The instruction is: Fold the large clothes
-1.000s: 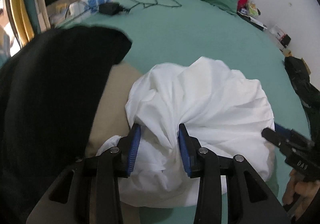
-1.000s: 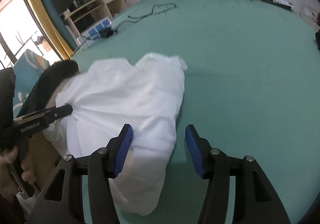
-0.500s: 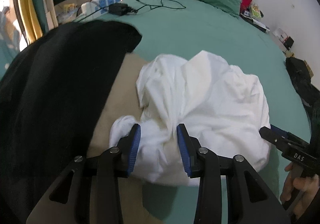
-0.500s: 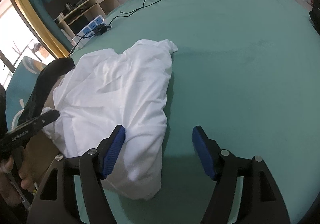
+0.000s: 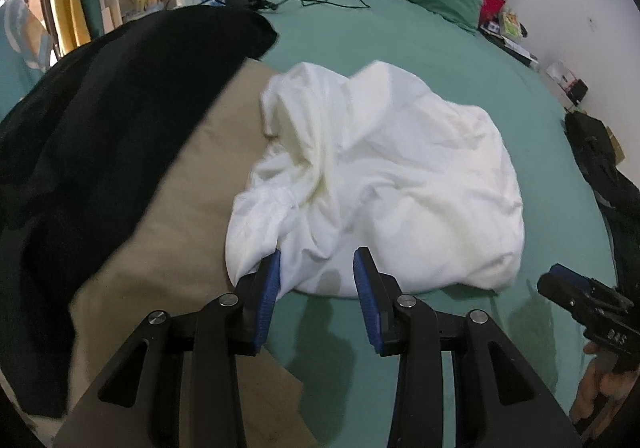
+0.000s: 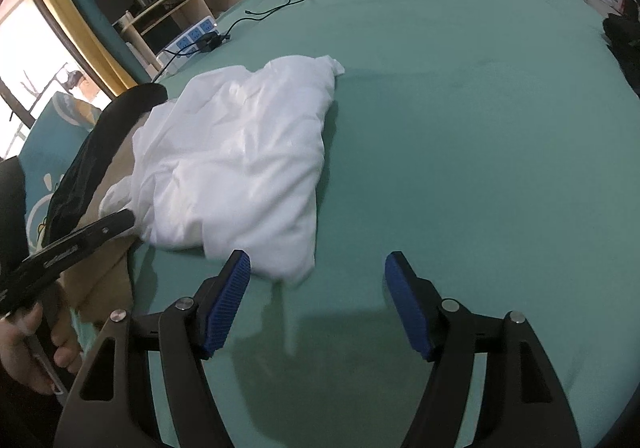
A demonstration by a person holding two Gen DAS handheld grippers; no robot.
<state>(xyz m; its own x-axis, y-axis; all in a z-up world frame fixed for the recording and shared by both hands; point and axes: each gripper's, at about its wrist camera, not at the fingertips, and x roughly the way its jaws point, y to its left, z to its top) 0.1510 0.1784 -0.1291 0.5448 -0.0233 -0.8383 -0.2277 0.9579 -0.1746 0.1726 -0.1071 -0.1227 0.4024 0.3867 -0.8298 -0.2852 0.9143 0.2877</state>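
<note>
White shirt (image 5: 384, 175) lies crumpled just beyond our left gripper (image 5: 316, 280), jaws open at its near hem, right gripper (image 6: 318, 300) wide open alongside.

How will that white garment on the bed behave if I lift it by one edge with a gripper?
The white garment lies bunched in soft, deep creases on the green bed sheet, so it will probably drape and sag rather than hold shape. It looks thin, so likely light. Its overlapping layers may unfold or trail when the left gripper lifts one edge.
</note>
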